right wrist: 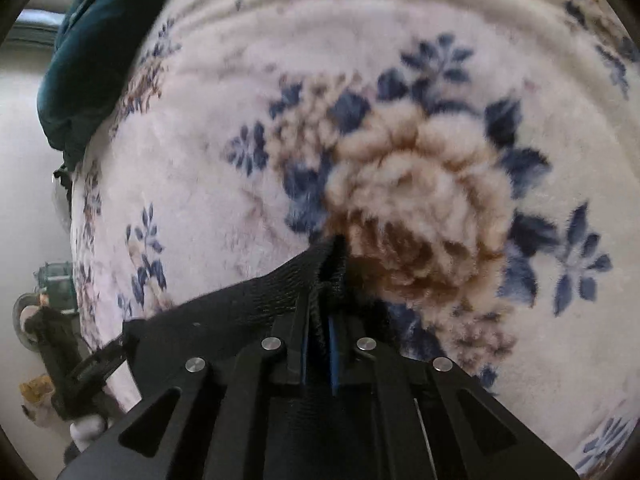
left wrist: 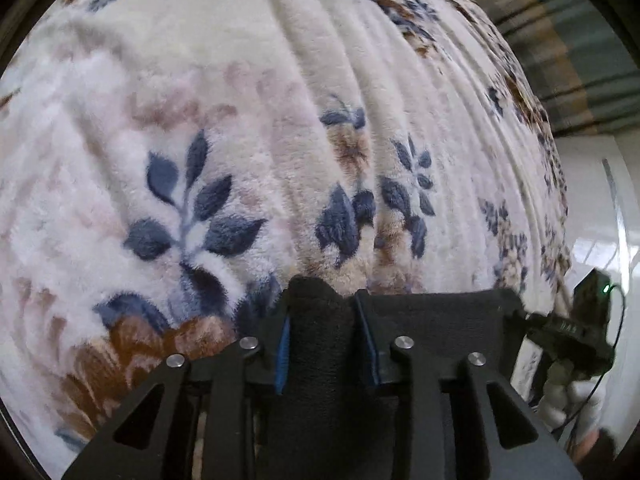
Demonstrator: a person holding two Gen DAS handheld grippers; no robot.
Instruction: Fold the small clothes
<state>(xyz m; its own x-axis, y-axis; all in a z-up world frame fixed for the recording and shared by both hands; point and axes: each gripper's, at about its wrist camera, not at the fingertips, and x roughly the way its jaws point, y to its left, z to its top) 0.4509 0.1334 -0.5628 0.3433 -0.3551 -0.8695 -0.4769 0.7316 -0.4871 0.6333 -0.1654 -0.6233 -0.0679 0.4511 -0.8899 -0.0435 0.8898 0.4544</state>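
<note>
A small black garment [left wrist: 432,312] lies stretched over a fluffy floral blanket [left wrist: 240,100]. My left gripper [left wrist: 322,300] is shut on a thick bunched fold of it, which fills the gap between the blue pads. In the right wrist view the same black garment [right wrist: 240,308] runs leftward from my right gripper [right wrist: 322,304], which is shut on a thin seamed edge. Each view shows the other gripper at the garment's far end, held in a white-gloved hand [left wrist: 568,396].
The blanket [right wrist: 240,180] covers a bed and drops off at its edge, with pale floor [left wrist: 600,208] beyond. A dark teal cloth [right wrist: 88,60] is heaped at the upper left in the right wrist view. Small objects [right wrist: 52,280] stand on the floor.
</note>
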